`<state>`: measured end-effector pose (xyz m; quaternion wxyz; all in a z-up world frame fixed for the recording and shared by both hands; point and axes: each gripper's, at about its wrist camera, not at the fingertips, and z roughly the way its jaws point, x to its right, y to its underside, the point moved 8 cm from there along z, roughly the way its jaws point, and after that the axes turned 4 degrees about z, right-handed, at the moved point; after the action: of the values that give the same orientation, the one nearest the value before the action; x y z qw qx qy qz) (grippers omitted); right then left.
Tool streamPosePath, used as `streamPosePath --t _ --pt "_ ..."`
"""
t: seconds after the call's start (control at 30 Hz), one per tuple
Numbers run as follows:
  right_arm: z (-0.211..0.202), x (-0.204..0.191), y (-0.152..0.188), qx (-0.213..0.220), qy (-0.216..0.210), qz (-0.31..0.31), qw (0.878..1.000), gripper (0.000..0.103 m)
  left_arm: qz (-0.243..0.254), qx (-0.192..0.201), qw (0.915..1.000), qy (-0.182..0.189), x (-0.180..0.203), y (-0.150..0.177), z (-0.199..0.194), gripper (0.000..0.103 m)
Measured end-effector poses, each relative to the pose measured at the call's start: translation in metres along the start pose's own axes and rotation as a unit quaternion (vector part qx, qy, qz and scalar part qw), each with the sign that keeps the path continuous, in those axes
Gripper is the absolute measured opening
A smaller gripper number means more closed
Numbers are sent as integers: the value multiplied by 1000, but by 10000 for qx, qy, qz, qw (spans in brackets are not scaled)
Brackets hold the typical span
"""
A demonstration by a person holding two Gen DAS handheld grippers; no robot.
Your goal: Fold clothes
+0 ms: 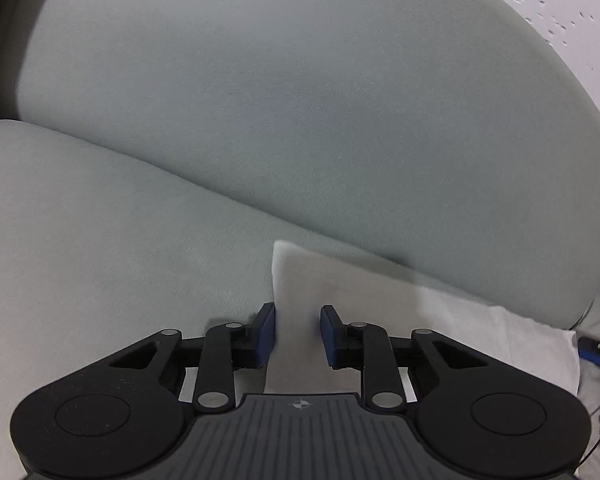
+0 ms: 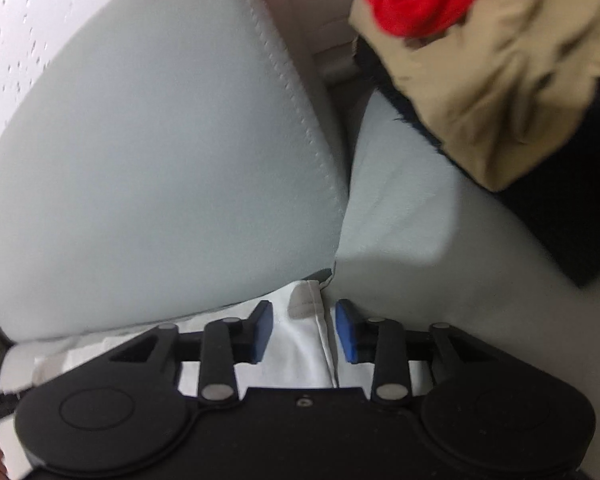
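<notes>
The left gripper (image 1: 298, 334) points down at a white cloth (image 1: 340, 300) lying on a pale grey-green sofa seat (image 1: 100, 240); its blue pads (image 1: 266, 330) stand a little apart with a strip of the cloth between them, the left pad right at the cloth's edge, neither plainly pressing; the cloth's far corner reaches toward the crease under the back cushion (image 1: 300, 100); a speckled white wall (image 1: 560, 12) shows at the upper right.
</notes>
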<state>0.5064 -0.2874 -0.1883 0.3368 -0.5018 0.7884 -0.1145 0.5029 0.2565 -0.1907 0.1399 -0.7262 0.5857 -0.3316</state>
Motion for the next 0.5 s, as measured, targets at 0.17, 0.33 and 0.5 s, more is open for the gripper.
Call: streamPosePath --t 0.17,0.33,0.5 --pt "1 5 5 -143 -311 -141 9993 32 231 -19 9997 31 2 -9 5 24" --pt "10 6 6 -163 -306 -156 9993 26 226 2 9997 -101 4 -16 11 20" --pt "16 0 8 -4 -6 -298 9996 7 431 231 9974 -537 10 -14 -7 3"
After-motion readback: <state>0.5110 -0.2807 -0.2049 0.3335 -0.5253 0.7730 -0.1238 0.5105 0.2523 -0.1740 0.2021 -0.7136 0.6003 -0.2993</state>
